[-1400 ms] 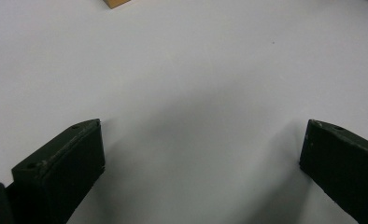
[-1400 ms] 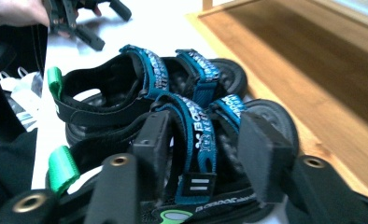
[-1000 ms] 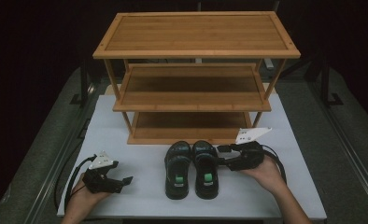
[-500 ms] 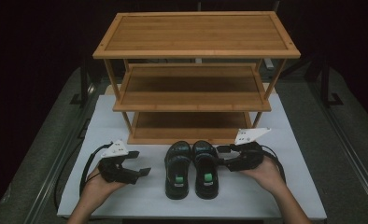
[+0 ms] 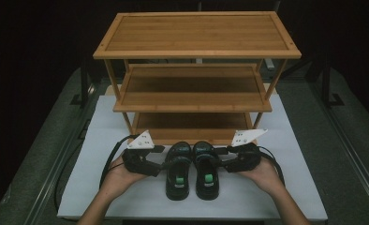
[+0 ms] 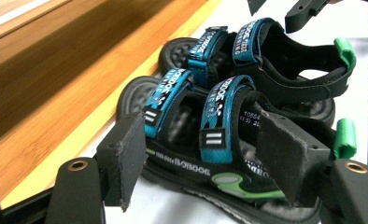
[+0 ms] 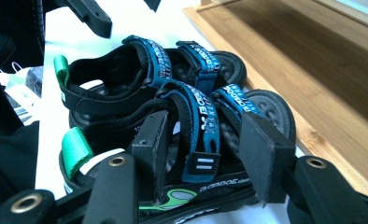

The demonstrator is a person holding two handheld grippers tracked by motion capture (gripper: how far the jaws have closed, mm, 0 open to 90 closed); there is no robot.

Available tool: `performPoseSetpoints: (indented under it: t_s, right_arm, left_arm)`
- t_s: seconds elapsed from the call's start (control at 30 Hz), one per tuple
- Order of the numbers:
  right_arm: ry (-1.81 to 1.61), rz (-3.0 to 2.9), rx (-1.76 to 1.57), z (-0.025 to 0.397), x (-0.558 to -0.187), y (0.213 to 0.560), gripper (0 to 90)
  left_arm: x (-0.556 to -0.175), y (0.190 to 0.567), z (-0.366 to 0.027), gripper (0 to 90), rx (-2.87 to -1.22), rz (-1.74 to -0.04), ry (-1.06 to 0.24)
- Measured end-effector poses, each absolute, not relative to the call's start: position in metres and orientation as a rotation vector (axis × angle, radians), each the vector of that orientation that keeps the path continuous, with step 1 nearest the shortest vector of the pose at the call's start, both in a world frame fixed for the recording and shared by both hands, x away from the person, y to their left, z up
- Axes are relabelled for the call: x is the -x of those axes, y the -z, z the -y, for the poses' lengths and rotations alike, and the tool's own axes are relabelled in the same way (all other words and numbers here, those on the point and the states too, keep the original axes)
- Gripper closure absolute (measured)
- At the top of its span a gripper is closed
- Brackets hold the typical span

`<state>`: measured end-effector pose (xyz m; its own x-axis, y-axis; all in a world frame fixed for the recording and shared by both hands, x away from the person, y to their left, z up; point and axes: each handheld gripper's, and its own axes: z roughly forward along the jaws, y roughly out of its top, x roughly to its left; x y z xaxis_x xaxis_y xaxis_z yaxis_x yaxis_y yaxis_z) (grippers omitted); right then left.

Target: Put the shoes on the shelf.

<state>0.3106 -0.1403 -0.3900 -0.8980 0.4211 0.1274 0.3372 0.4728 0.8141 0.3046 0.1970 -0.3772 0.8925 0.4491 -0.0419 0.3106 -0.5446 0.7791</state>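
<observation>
A pair of black sandals with blue straps and green heel tabs lies on the white mat [image 5: 103, 140] in front of the bamboo shelf rack [image 5: 196, 101], toes toward it. My left gripper [image 5: 161, 161] is at the outer side of the left sandal [image 5: 178, 176]. In the left gripper view it [image 6: 205, 163] is open, its pads on either side of that sandal's [image 6: 219, 121] rear strap. My right gripper [image 5: 222, 159] meets the right sandal [image 5: 207, 173] from the other side. It [image 7: 210, 154] is open too, straddling that sandal's [image 7: 196, 112] strap.
The rack has three wooden tiers, all bare, and its lowest shelf [image 5: 192, 123] sits just behind the sandals' toes. Cables loop from both grippers across the mat. A dark grey table edge with rails runs along both sides of the mat.
My left gripper has come forward and to the right, from the mat's front left up to the left sandal. The right gripper has stayed at the right sandal.
</observation>
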Motion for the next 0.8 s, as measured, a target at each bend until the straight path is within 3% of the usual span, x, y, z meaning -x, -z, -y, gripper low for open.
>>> performPoseSetpoints:
  t_s: [0.17, 0.53, 0.8]
  right_arm:
    - [-1.383, -2.633, -0.678, 0.138, -0.311, 0.393, 52.9]
    - [-1.379, -2.667, -0.678, 0.134, -0.312, 0.401, 65.5]
    - [-1.386, -2.648, -0.686, 0.133, -0.311, 0.401, 69.1]
  left_arm:
    - [-0.306, 0.382, -0.187, 36.3, -2.211, -0.516, -0.185]
    - [-0.304, 0.392, -0.179, 62.6, -2.289, -0.481, -0.188]
    - [-0.299, 0.390, -0.174, 70.6, -2.294, -0.486, -0.251]
